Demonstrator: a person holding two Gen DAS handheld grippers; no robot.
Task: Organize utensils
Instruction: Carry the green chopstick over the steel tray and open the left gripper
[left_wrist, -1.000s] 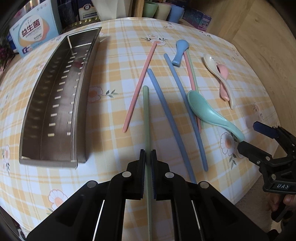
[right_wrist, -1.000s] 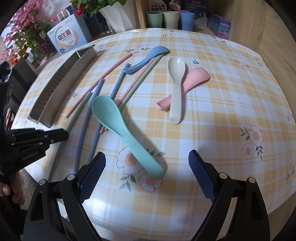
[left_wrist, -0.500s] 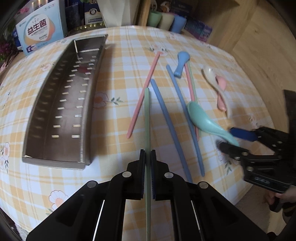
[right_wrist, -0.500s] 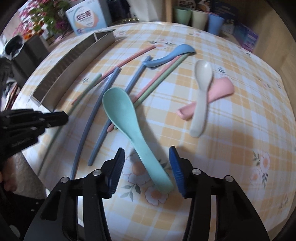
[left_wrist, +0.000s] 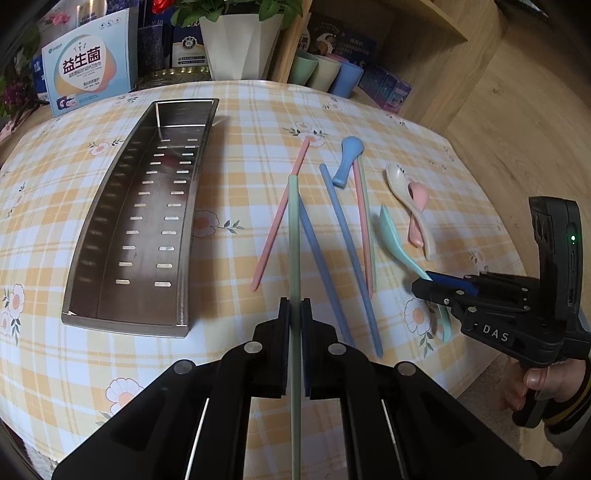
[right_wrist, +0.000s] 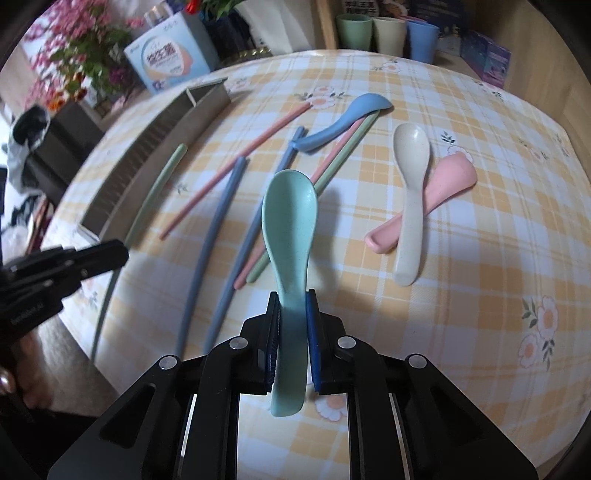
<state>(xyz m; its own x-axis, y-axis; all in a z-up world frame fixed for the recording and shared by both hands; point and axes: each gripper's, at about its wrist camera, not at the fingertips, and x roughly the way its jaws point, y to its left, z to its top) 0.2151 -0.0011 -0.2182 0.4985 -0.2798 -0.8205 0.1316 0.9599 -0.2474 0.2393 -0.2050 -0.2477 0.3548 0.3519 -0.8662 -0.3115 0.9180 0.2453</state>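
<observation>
Now both sides are loaded: the left gripper (left_wrist: 294, 310) is clenched on the green chopstick (left_wrist: 293, 236), which runs straight ahead above the checked bench (left_wrist: 240, 122), its far tip near the pink chopstick (left_wrist: 280, 212) and just right of the steel tray (left_wrist: 140, 221). Over on the right, the right gripper (right_wrist: 291, 306) is clamped on the handle of the teal spoon (right_wrist: 290, 221), bowl pointing forward over the two blue chopsticks (right_wrist: 207, 254). Beyond it the cream spoon (right_wrist: 410, 199) lies across the pink spoon (right_wrist: 443, 188), and the blue spoon (right_wrist: 343, 122) sits farther back.
</observation>
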